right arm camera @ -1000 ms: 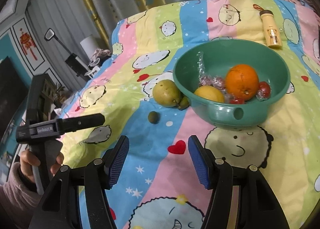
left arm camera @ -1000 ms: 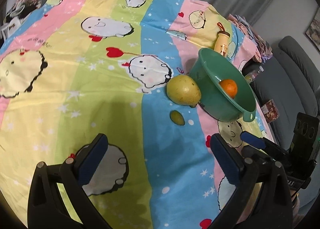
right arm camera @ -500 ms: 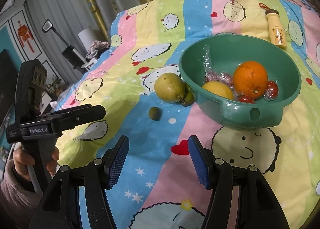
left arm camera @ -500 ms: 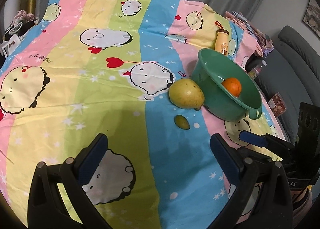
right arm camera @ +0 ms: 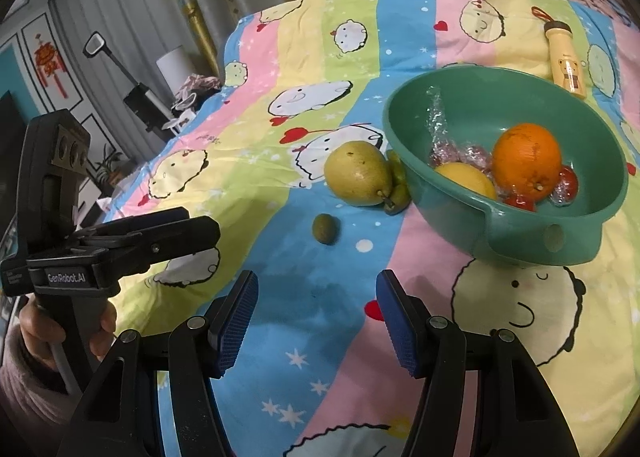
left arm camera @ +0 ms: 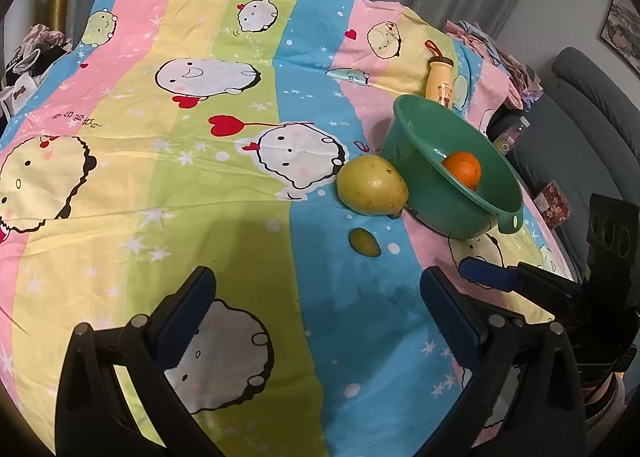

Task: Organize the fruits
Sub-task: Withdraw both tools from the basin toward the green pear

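pear (right arm camera: 357,173) looms nearer as right tool (right arm camera: 316,317) has advanced.

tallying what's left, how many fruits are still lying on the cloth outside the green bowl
3: a pear beside the bowl, a small green fruit wedged between them, another lying apart nearer the grippers. More may hide behind the bowl.
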### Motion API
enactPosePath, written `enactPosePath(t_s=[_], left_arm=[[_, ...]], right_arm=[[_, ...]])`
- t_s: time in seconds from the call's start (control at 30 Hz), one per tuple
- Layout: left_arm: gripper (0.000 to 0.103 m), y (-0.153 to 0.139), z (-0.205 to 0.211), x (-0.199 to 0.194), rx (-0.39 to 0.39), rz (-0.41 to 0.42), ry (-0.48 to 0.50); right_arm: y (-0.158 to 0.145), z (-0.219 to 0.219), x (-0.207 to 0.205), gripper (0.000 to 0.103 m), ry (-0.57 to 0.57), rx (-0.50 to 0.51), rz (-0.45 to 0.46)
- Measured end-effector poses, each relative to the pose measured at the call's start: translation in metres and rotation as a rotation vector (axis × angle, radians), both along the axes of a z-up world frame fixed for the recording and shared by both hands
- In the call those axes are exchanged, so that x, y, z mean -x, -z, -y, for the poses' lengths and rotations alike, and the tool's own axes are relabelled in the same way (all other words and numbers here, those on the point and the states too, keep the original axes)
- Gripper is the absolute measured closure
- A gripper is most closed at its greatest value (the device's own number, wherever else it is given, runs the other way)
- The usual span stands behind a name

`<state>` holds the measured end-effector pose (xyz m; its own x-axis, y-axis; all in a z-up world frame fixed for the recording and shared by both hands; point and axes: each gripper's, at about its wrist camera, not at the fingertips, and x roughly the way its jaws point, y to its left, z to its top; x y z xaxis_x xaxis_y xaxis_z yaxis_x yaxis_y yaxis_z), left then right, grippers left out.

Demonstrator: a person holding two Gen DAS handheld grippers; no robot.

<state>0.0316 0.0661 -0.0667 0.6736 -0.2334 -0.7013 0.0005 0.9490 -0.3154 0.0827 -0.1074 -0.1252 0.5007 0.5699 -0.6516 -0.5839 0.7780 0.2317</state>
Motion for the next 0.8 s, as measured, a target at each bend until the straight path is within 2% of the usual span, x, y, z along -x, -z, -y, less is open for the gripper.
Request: enactPosePath(t_s=[0.3,0.53,0.8], left_arm=[[0.001,0.0,-0.002,-0.002,0.023,0.001,0.006],[0.001,0.001,-0.01,-0.007,0.081,0.008,-0.002],[0.001,-0.002,-0.007,-0.011,0.07,0.028,0.016]], right_arm=[[0.001,-0.007,-0.008,0.041,0.05,-0.022,0.01],[-0.001,-0.014,-0.016,0.041,0.085,-0.04,0.034],[0.004,-0.012,-0.023,0.041,0.118,-0.077,0.018]])
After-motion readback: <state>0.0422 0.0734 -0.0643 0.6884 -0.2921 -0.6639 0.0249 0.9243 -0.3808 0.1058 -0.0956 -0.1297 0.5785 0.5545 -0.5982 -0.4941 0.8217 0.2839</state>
